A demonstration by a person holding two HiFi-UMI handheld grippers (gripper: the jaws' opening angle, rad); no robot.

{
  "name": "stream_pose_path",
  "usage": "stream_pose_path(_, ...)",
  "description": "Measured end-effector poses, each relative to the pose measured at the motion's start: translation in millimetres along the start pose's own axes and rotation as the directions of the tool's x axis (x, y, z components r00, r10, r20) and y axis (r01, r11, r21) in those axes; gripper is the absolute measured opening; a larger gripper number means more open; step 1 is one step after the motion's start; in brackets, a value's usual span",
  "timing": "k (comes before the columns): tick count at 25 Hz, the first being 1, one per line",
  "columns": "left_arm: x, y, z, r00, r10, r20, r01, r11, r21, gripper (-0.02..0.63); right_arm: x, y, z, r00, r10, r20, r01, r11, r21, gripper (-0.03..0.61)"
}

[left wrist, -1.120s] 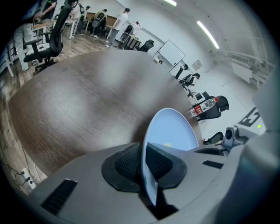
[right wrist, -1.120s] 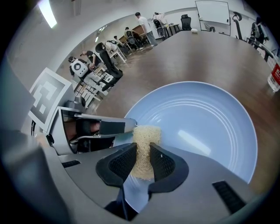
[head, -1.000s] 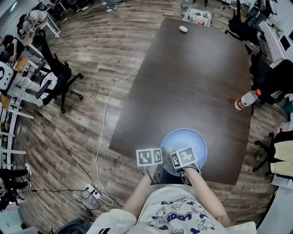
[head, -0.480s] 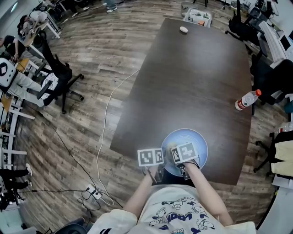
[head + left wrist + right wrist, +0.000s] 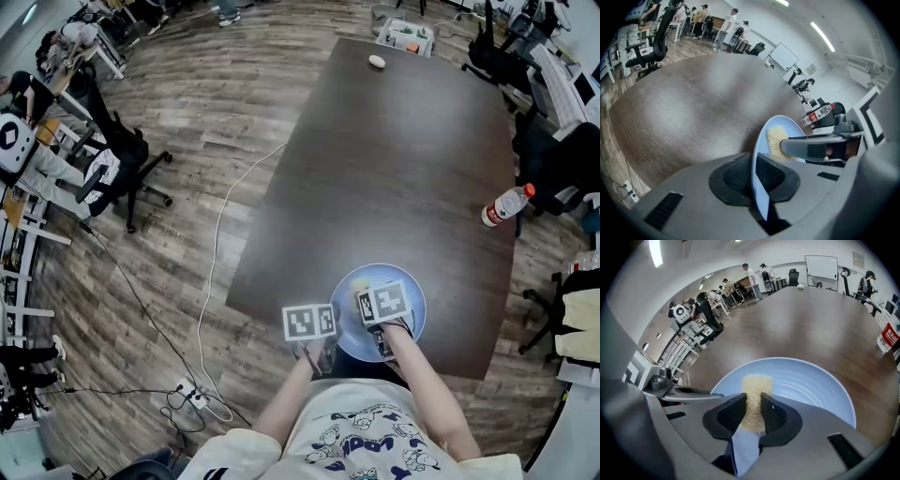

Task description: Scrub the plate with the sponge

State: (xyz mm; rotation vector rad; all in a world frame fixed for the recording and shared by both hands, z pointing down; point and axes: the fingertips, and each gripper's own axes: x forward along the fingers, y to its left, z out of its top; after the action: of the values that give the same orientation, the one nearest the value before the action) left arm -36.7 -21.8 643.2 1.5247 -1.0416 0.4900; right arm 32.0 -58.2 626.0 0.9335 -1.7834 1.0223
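A light blue plate [image 5: 405, 286] lies at the near edge of the dark brown table [image 5: 403, 159]. My left gripper [image 5: 332, 326] is shut on the plate's left rim; in the left gripper view the rim [image 5: 756, 187] runs edge-on between the left gripper's [image 5: 753, 176] pads. My right gripper [image 5: 367, 305] is shut on a pale yellow sponge [image 5: 360, 298] and holds it down on the plate's inner face. In the right gripper view the sponge [image 5: 755, 385] sticks out past the right gripper's [image 5: 753, 412] pads onto the plate [image 5: 811, 380].
A plastic water bottle [image 5: 504, 203] lies at the table's right edge. A small white object [image 5: 376, 61] sits at the far end. Office chairs [image 5: 122, 159] and a white cable [image 5: 216, 234] are on the wooden floor to the left.
My right gripper has slid the sponge across the plate, away from the person and slightly right. The left gripper has kept its hold on the rim.
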Motion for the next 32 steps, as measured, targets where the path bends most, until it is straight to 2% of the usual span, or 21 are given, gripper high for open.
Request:
stream_pose_path(6, 2, 2, 0, 1.000, 0.011, -0.005, -0.011, 1.000, 0.012, 0.028, -3, -24, 7, 0.999, -0.050, 0.018, 0.050, 0.998, 0.026, 0.098)
stream_pose_path(15, 2, 2, 1, 1.000, 0.010, -0.010, -0.010, 1.000, 0.020, 0.028, -12, -50, 6, 0.991, -0.132, 0.024, 0.132, 0.991, 0.004, 0.100)
stream_pose_path(32, 4, 2, 0, 1.000, 0.014, -0.018, -0.014, 0.999, 0.030, 0.028, -30, -79, -18, 0.982, -0.188, 0.020, 0.187, 0.981, 0.046, 0.100)
